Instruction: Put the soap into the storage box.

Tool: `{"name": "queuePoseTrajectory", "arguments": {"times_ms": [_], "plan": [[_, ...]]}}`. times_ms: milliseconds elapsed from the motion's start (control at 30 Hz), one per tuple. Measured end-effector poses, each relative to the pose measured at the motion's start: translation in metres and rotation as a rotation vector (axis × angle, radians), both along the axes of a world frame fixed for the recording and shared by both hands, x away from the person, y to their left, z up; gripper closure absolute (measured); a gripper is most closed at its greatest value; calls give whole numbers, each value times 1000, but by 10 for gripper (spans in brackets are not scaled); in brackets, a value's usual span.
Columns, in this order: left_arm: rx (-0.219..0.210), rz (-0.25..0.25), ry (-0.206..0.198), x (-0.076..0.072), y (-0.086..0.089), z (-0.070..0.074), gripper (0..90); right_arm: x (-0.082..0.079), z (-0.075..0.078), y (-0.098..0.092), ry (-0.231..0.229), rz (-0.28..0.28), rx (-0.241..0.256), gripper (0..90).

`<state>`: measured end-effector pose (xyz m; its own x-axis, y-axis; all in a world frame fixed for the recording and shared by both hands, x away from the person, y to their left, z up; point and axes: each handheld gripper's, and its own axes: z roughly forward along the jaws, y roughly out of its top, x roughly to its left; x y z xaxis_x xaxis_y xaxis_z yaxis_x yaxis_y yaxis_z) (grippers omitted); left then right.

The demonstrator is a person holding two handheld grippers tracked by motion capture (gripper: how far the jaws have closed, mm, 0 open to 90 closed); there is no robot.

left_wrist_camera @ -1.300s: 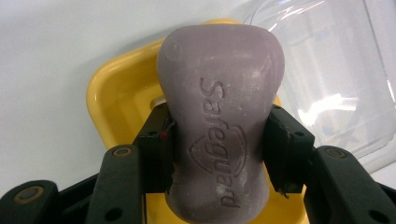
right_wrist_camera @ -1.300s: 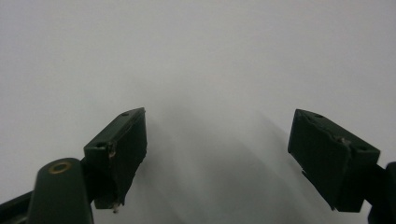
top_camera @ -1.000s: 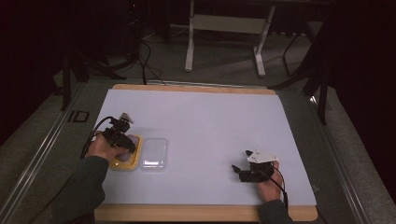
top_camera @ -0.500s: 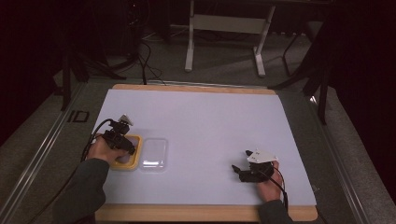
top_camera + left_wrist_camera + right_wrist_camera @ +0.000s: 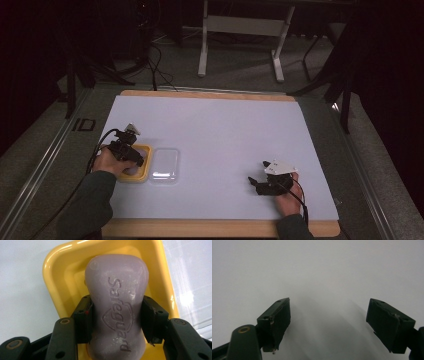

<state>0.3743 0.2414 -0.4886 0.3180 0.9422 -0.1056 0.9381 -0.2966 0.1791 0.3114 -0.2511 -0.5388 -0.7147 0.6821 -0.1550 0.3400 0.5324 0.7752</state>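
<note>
Pinching a lilac waisted soap bar (image 5: 116, 307) over a yellow plastic dish (image 5: 62, 277), the left gripper (image 5: 116, 318) sits at eight o'clock; the right gripper (image 5: 328, 322) gapes at five.

left tool (image 5: 131, 152) nudged slightly toward the table's left edge over yellow dish (image 5: 142, 173), soap (image 5: 116, 302) clamped

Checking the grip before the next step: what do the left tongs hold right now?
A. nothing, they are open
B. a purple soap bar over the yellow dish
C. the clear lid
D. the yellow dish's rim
B: in the left gripper view the left tongs are shut on the sides of the soap bar, with the yellow dish beneath it.
</note>
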Motion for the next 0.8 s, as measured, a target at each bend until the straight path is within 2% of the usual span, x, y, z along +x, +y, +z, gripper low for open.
{"name": "queuePoseTrajectory", "arguments": {"times_ms": [200, 267, 533, 633, 800], "plan": [[-19, -5, -12, 0, 1, 6, 434, 0, 0, 0, 0, 1, -3, 192], [-17, -25, -20, 0, 2, 8, 425, 0, 0, 0, 0, 1, -3, 192], [-12, -41, -18, 1, 2, 12, 375, 0, 0, 0, 0, 1, -2, 192], [-9, -34, -36, 0, 2, 16, 355, 0, 0, 0, 0, 0, -2, 192], [5, -55, -91, -4, -2, 26, 327, 0, 0, 0, -1, 0, -4, 192]]}}
